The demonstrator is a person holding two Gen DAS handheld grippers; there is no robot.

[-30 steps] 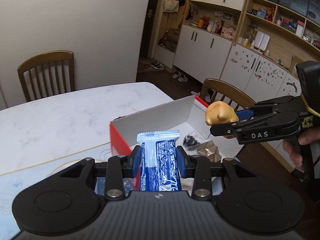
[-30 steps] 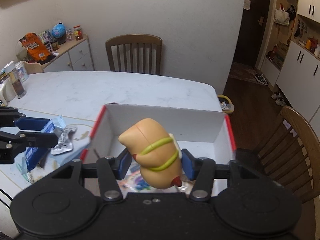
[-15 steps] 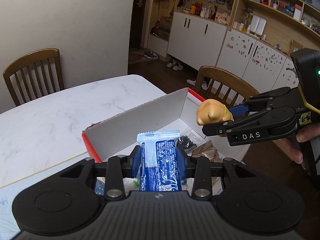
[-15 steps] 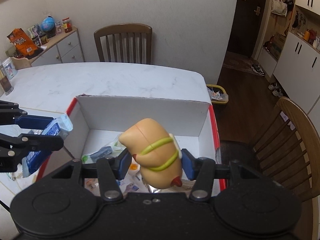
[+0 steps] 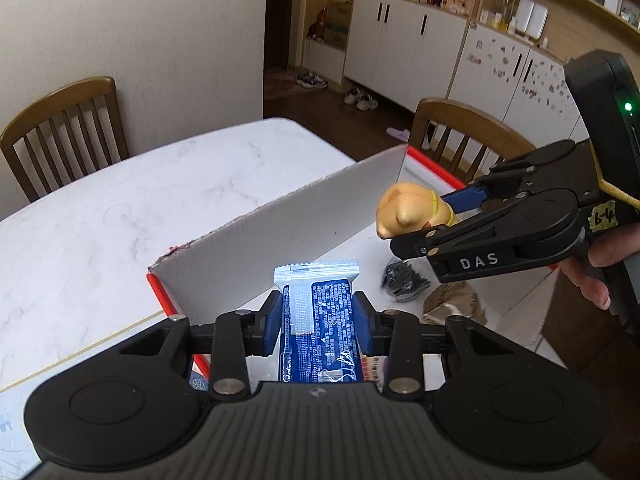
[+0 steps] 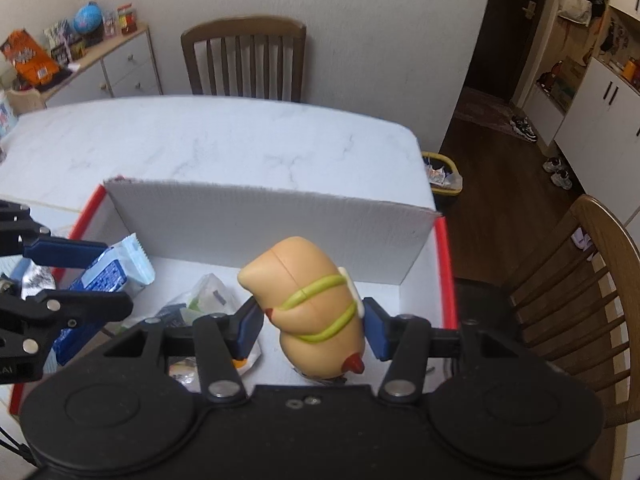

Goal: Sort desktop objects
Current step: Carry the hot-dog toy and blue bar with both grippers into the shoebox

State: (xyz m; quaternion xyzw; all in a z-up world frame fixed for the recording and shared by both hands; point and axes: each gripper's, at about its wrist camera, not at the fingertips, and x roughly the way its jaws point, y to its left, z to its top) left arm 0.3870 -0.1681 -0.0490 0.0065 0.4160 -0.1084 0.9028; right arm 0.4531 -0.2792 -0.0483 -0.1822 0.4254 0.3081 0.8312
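Note:
My left gripper (image 5: 318, 322) is shut on a blue and white snack packet (image 5: 320, 320), held over the left part of an open white cardboard box with red edges (image 5: 280, 232). The same packet (image 6: 108, 274) and left gripper (image 6: 86, 276) show at the left of the right wrist view. My right gripper (image 6: 312, 326) is shut on a tan toy hot dog with green stripes (image 6: 312, 304), above the box interior (image 6: 360, 224). From the left wrist view the toy (image 5: 412, 210) hangs in the right gripper (image 5: 436, 218) over the box's right half.
Inside the box lie a black bundle (image 5: 404, 280), a brown crumpled wrapper (image 5: 456, 306) and several plastic packets (image 6: 208, 294). The box stands on a white marble table (image 6: 224, 140). Wooden chairs (image 6: 244, 60) (image 6: 580, 288) flank the table. A person's hand (image 5: 600, 264) holds the right gripper.
Both grippers have moved forward and down over the box, each keeping its object. The box interior now fills more of both views.

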